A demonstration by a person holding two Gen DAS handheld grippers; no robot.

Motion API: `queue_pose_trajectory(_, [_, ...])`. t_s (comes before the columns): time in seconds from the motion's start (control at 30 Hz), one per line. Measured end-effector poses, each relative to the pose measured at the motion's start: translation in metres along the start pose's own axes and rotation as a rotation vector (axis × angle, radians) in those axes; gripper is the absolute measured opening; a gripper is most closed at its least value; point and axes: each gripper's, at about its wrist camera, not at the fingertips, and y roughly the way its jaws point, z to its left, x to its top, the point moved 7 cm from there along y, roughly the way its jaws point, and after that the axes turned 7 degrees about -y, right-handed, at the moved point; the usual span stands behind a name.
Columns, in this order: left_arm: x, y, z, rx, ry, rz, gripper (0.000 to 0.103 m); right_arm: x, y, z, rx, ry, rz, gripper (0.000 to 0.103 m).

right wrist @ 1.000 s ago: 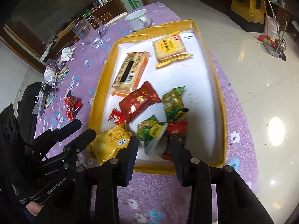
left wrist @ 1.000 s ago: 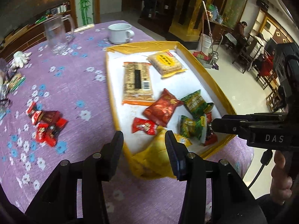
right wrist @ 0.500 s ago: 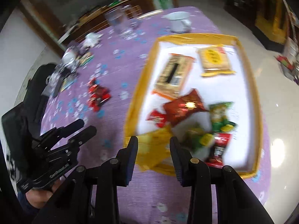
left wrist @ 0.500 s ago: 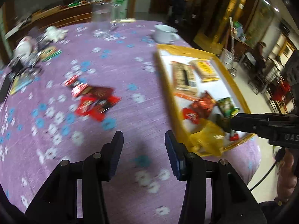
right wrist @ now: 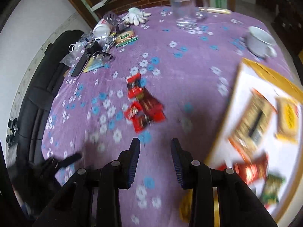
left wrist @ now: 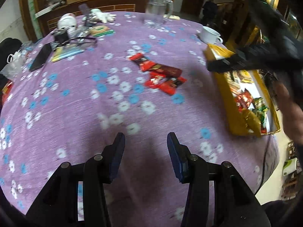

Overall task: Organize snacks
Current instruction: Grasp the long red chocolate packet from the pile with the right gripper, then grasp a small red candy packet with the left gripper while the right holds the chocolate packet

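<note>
A small heap of red snack packets (left wrist: 161, 73) (right wrist: 144, 109) lies loose on the purple flowered tablecloth. To its right stands a yellow-rimmed tray (left wrist: 234, 113) (right wrist: 223, 132) with a white floor, holding biscuit packs and red, green and yellow snack bags. My left gripper (left wrist: 146, 140) hangs over bare cloth, nearer than the red heap, open with nothing between its fingers. My right gripper (right wrist: 155, 145) is just short of the red packets and left of the tray, open and empty. In the left wrist view the right gripper (left wrist: 214, 67) reaches in over the tray's far corner.
A glass mug (left wrist: 157, 9) (right wrist: 187, 7) and a white cup (left wrist: 210, 35) (right wrist: 260, 41) stand at the far side. A phone (left wrist: 40, 56), glasses, gloves and small packets clutter the far left. A black chair (right wrist: 37, 94) stands off the table's left edge.
Both grippers have swung left, from over the tray to over the purple cloth. The red packets now lie ahead of them. The right jaws have narrowed slightly.
</note>
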Motion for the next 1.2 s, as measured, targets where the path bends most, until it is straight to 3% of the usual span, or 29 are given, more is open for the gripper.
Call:
queue_pose_trajectory(0.2, [-0.008, -0.008, 0.037, 0.052, -0.040, -0.006, 0.044, 0.049, 0.058, 0.015, 0.022, -0.055, 0.073, 0.036])
queue_pose_trajectory(0.3, [-0.011, -0.008, 0.053, 0.069, -0.072, -0.001, 0.044, 0.065, 0.081, 0.016, -0.008, -0.099, 0.099, 0.038])
queue_pose_trajectory(0.5, [-0.010, -0.005, 0.068, 0.076, -0.109, 0.005, 0.044, 0.069, 0.116, 0.015, -0.011, -0.127, 0.174, 0.037])
queue_pose_trajectory(0.63, [-0.003, 0.001, 0.064, 0.066, -0.101, 0.011, 0.044, 0.064, 0.120, 0.017, -0.012, -0.125, 0.173, 0.033])
queue_pose_trajectory(0.83, [0.012, 0.009, 0.049, 0.028, -0.070, 0.016, 0.044, 0.038, 0.112, 0.023, -0.005, -0.111, 0.186, 0.028])
queue_pose_trajectory(1.2, [0.051, 0.042, 0.008, -0.022, 0.078, 0.040, 0.044, -0.070, 0.070, 0.023, 0.107, 0.013, 0.205, 0.028])
